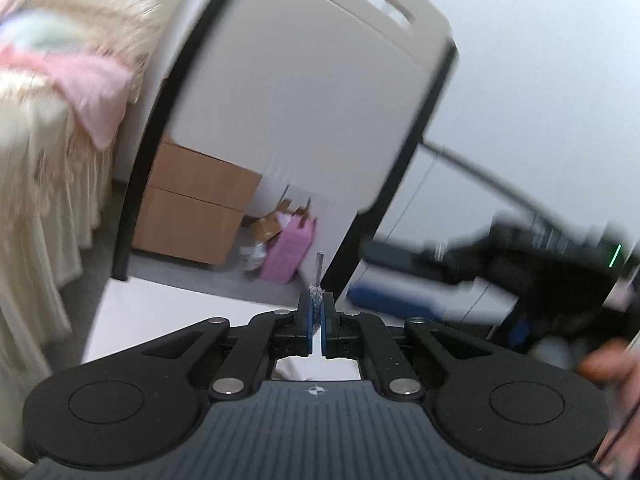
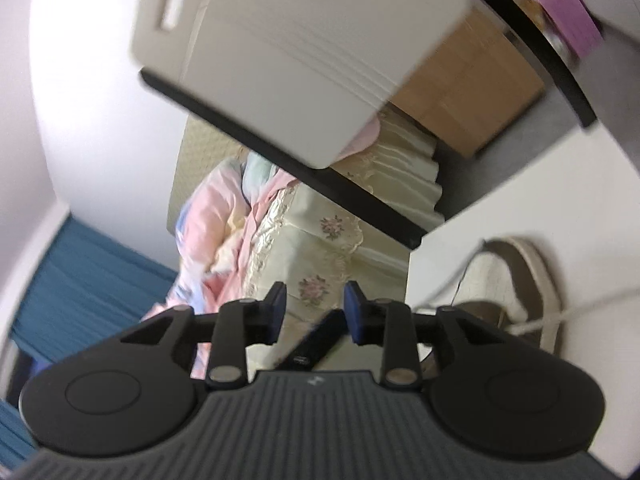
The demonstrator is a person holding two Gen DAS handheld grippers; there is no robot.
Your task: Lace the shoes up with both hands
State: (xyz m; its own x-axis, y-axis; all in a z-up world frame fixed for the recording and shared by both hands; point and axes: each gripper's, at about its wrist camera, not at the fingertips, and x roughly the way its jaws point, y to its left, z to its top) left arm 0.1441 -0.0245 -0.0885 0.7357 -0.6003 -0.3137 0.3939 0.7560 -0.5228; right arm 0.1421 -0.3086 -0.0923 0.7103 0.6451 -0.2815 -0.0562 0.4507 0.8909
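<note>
In the left wrist view my left gripper (image 1: 317, 303) is shut on the end of a grey shoelace (image 1: 317, 293); its stiff tip (image 1: 319, 267) sticks out past the blue pads. The other hand-held gripper (image 1: 404, 258) shows blurred at the right, with a hand (image 1: 608, 368) at the frame edge. In the right wrist view my right gripper (image 2: 314, 300) stands open with nothing between its fingers. A beige and brown shoe (image 2: 516, 280) lies on the white table (image 2: 580, 184) at the right, with a white lace (image 2: 560, 314) trailing across it. The view is tilted.
A white chair back (image 1: 304, 92) with a black frame stands beyond the table. Cardboard boxes (image 1: 192, 208) and a pink bag (image 1: 290, 248) sit on the floor. A bed with cream and pink bedding (image 2: 280, 236) lies further off. A blue curtain (image 2: 80, 280) hangs at left.
</note>
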